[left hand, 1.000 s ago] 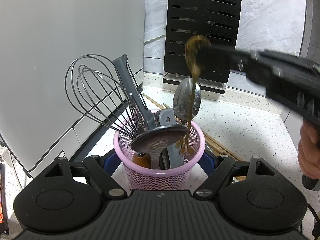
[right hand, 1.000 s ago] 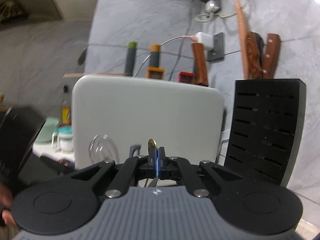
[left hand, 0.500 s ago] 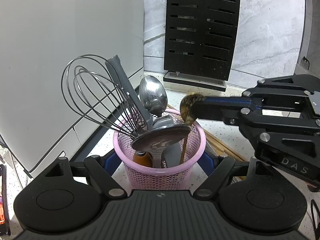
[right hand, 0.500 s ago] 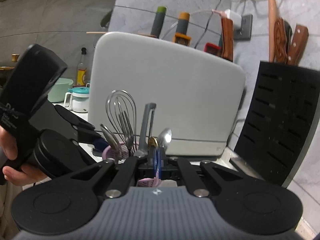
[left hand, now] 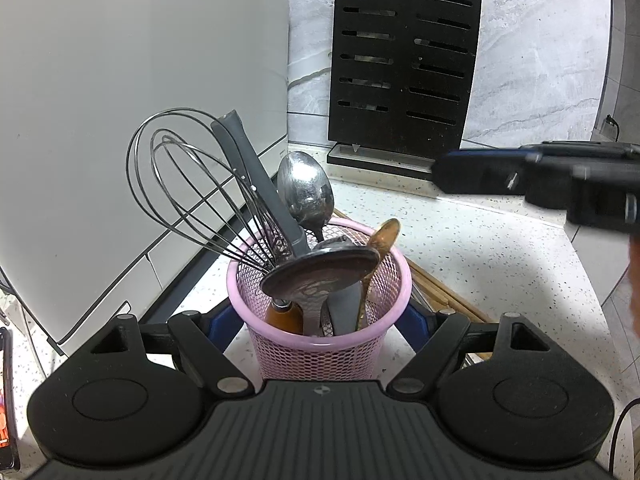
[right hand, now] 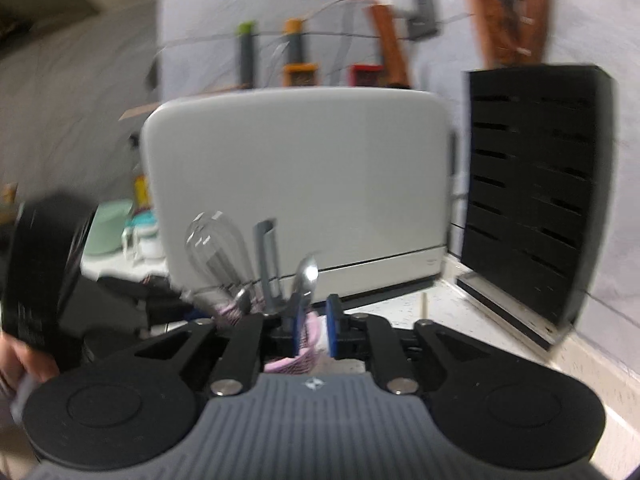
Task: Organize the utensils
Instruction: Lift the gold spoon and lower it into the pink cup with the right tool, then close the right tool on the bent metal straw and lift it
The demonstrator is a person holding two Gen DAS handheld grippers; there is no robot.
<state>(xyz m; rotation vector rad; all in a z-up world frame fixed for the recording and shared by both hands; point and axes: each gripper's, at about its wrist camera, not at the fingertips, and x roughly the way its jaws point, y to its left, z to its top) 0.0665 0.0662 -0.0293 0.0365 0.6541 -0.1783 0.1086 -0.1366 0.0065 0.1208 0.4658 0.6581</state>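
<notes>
The left gripper [left hand: 320,320] is clamped around the pink mesh basket [left hand: 320,344], its blue pads pressed to the basket's sides low in the left wrist view. The right gripper [right hand: 314,326] has its jaws slightly apart; they have just been opening, and nothing sits between the blue pads [right hand: 333,326] but the basket's pink rim beyond them.

The basket stands on the speckled white counter [left hand: 480,248], near the grey appliance [left hand: 120,120]. From the left wrist view its contents read plainly: a wire whisk [left hand: 192,188] leaning left, a grey-handled tool [left hand: 256,184] crossing it, a steel spoon [left hand: 306,192] bowl-up at the back, a flat dark ladle head [left hand: 320,276] lying across the top, and a brown wooden spoon [left hand: 380,248] resting against the right rim, free of any grip. An orange handle [left hand: 284,318] shows low inside the mesh. The right gripper appears here only as a blurred dark shape at the right edge, above and well clear of the basket.

The right wrist view is smeared, so the wooden spoon cannot be made out there, though the whisk, grey handle and steel spoon can. It does show what the other hides: the person's hand [right hand: 28,360] on the left gripper's handle at the left, and knives hanging on the wall above the black slotted knife rack [right hand: 532,200]. Wooden chopsticks [left hand: 436,292] lie on the counter behind the basket.
</notes>
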